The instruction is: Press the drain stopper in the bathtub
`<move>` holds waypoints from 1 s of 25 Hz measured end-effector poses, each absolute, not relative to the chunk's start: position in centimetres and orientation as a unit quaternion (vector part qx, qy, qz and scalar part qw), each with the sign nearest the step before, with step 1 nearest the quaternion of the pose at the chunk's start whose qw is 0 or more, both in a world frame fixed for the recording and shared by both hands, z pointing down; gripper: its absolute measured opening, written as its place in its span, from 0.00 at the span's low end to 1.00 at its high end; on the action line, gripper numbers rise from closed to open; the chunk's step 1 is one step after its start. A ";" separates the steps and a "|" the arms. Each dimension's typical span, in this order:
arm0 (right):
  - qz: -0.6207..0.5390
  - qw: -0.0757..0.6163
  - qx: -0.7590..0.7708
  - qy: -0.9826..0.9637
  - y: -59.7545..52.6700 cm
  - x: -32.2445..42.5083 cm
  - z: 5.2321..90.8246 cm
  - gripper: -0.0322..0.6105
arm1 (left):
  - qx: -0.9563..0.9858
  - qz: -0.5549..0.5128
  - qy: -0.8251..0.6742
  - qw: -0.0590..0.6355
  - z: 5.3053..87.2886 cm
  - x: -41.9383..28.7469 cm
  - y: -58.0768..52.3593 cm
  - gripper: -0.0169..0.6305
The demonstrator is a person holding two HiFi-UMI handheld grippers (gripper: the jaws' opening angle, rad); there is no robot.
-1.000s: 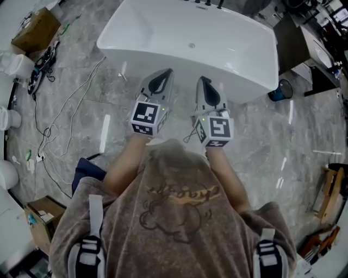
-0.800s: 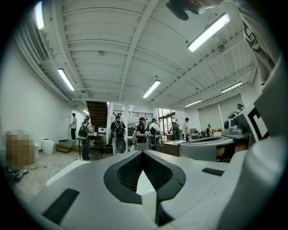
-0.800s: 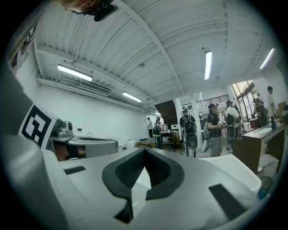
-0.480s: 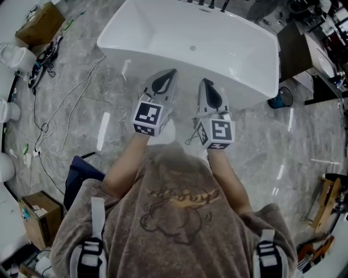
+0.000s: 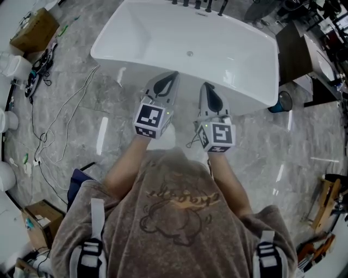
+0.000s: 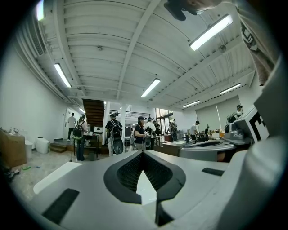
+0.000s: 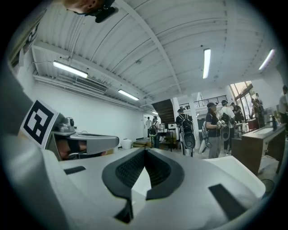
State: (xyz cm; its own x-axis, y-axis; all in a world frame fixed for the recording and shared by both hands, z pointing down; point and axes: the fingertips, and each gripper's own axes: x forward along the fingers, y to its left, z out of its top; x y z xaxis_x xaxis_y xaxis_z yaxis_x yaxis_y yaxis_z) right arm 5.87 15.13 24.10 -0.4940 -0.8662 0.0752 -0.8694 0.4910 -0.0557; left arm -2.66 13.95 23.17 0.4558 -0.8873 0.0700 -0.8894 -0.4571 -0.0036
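Note:
The white bathtub (image 5: 234, 49) lies ahead on the grey marble floor in the head view. Its small round drain stopper (image 5: 190, 53) sits in the tub's bottom, near the middle. My left gripper (image 5: 173, 74) and right gripper (image 5: 204, 85) are held side by side in front of my chest. Both point toward the tub's near rim and stay short of it. The left gripper (image 6: 142, 152) is shut with its tips meeting and nothing between them. It is the same with the right gripper (image 7: 145, 150). Both gripper views look level across the room, so neither shows the tub.
Dark taps (image 5: 197, 4) stand at the tub's far rim. Cables (image 5: 54, 125) trail over the floor at the left, by a cardboard box (image 5: 33, 30). A blue bin (image 5: 283, 100) and a dark cabinet (image 5: 293, 49) stand at the right. Several people (image 6: 112, 139) stand far off.
The tub has shifted slightly nearer in the head view, as the person edged forward. Both grippers stay shut and side by side at the same height.

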 end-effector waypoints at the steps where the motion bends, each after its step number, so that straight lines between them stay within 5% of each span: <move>1: 0.044 0.019 0.503 -0.863 14.7 5.6 24.2 0.05 | 0.853 0.031 -0.520 0.020 23.3 -2.8 13.5 0.02; 25: 0.059 0.031 0.536 -0.842 4.5 2.6 25.9 0.05 | 0.878 0.046 -0.475 0.031 24.7 -5.2 3.3 0.02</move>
